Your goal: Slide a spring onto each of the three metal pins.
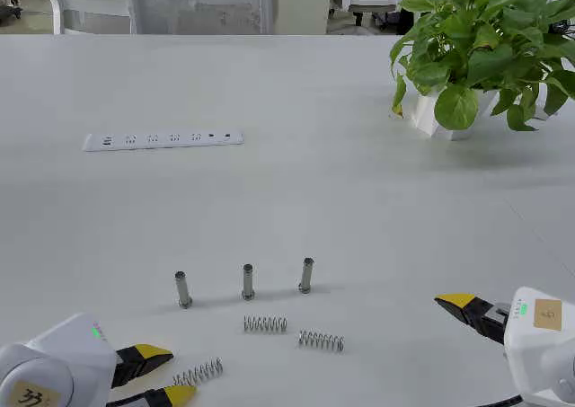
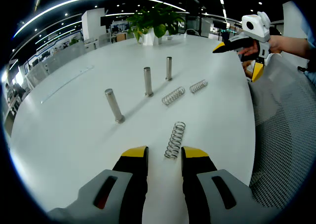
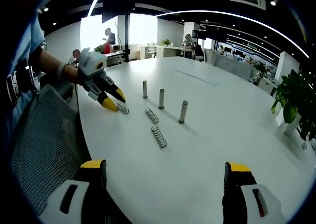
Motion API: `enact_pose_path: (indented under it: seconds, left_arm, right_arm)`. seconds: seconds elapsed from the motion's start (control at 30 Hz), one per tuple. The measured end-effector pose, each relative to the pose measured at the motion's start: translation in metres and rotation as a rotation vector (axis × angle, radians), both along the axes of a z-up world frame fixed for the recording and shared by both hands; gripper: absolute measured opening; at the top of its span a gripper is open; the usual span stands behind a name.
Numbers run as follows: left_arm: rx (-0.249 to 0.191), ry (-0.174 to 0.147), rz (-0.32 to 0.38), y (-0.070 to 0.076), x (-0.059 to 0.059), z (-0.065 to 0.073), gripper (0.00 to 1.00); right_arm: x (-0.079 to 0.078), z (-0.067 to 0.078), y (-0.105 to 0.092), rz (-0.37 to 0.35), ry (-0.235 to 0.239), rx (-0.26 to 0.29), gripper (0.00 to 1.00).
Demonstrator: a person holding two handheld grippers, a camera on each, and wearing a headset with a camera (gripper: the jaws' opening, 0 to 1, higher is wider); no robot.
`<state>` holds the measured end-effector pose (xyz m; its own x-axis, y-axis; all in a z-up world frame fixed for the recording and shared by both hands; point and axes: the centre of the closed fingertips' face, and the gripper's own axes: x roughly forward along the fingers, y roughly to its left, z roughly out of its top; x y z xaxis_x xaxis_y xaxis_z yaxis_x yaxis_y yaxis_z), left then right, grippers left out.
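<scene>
A: Head view, which gripper's closer?
B: Your left gripper (image 1: 162, 375). The nearest spring (image 1: 198, 372) lies on the table (image 1: 359, 200) right at its tips, with your right gripper (image 1: 467, 307) well apart.
A: Left gripper view?
B: Jaws parted and empty. The spring's long axis runs straight ahead toward the pins (image 2: 148, 81).
A: Right gripper view?
B: Spread wide, holding nothing.

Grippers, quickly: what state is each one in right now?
Left gripper: open, jaws flanking the near end of a spring, not clamped.
Right gripper: wide open, holding nothing.
</scene>
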<state>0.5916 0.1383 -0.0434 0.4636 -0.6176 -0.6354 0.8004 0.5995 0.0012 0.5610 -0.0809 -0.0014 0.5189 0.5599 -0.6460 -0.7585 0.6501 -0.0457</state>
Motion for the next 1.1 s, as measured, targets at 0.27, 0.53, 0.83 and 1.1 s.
enact_pose_path:
  seconds: [0.27,0.53,0.83,1.1]
  left_arm:
    - [0.073,0.021,-0.049,-0.0028,-0.0022,-0.0011,0.16]
    - [0.153,0.079,-0.1,-0.0067,-0.004,-0.0044,0.1]
    - [0.218,0.151,-0.091,-0.0058,-0.0022,-0.0061,0.08]
    - [0.302,0.197,-0.101,-0.0064,-0.0016,-0.0075,0.07]
  right_arm:
    - [-0.0005,-0.0003,-0.0003,-0.003,0.0,0.001,0.99]
    - [-0.0009,-0.0008,0.0008,-0.003,-0.001,0.002,0.99]
    - [-0.002,-0.0019,-0.0001,-0.009,0.001,0.006,0.99]
    - [-0.0032,-0.0031,0.0015,-0.008,0.002,0.009,0.99]
